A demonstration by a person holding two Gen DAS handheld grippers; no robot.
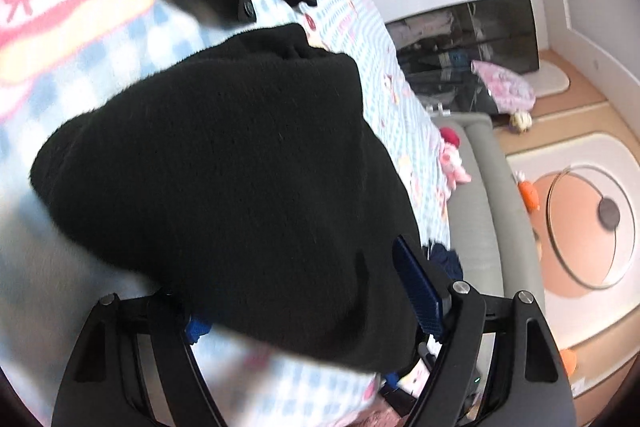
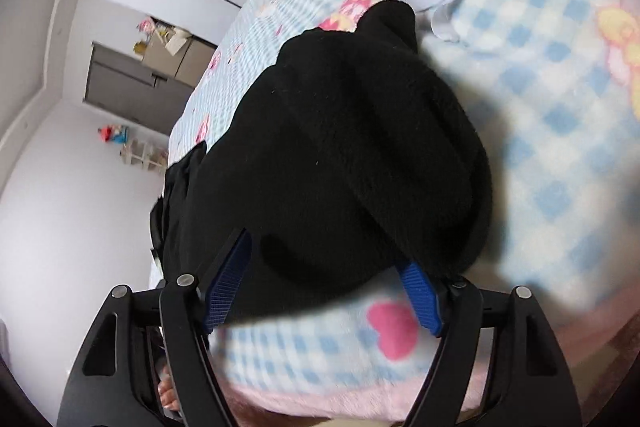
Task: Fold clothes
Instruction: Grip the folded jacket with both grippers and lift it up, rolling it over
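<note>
We find black fleece garment (image 2: 340, 155) bunched on bed (image 2: 560, 107); right gripper (image 2: 320, 287) jaws apart, straddling its near edge; left gripper (image 1: 304, 311) jaws spread, grip unclear. Risk: bulky fleece slips, fold collapses

My right gripper (image 2: 324, 291) stands wide around a black fleece (image 2: 344, 163) on the checked blanket (image 2: 560, 131).
</note>
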